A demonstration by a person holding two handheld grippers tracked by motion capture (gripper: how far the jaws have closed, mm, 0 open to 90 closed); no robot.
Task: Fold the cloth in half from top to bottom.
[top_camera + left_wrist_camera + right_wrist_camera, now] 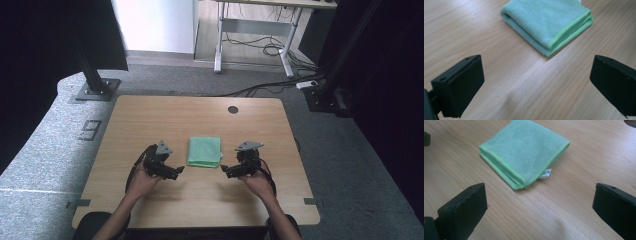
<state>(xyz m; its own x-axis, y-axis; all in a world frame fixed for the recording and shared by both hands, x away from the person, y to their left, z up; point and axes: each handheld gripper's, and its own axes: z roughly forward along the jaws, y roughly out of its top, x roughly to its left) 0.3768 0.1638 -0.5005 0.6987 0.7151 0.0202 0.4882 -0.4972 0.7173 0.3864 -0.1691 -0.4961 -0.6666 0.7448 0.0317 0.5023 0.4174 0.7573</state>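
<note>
A folded green cloth (204, 151) lies flat in the middle of the wooden table (150, 120). My left gripper (178, 170) is just left of it, pointing right toward its near corner, jaws open and empty. My right gripper (223, 169) is just right of it, pointing left, also open and empty. In the left gripper view the cloth (547, 23) lies ahead beyond the wide-apart jaws (537, 85). The right gripper view shows the cloth (524, 150) with a small white label (545, 173) at its near edge, ahead of its open jaws (540, 207).
A round grommet hole (233, 109) sits near the table's far edge. Black frame posts (92, 75) stand on the grey carpet at both far corners. A desk frame with cables (260, 45) stands behind.
</note>
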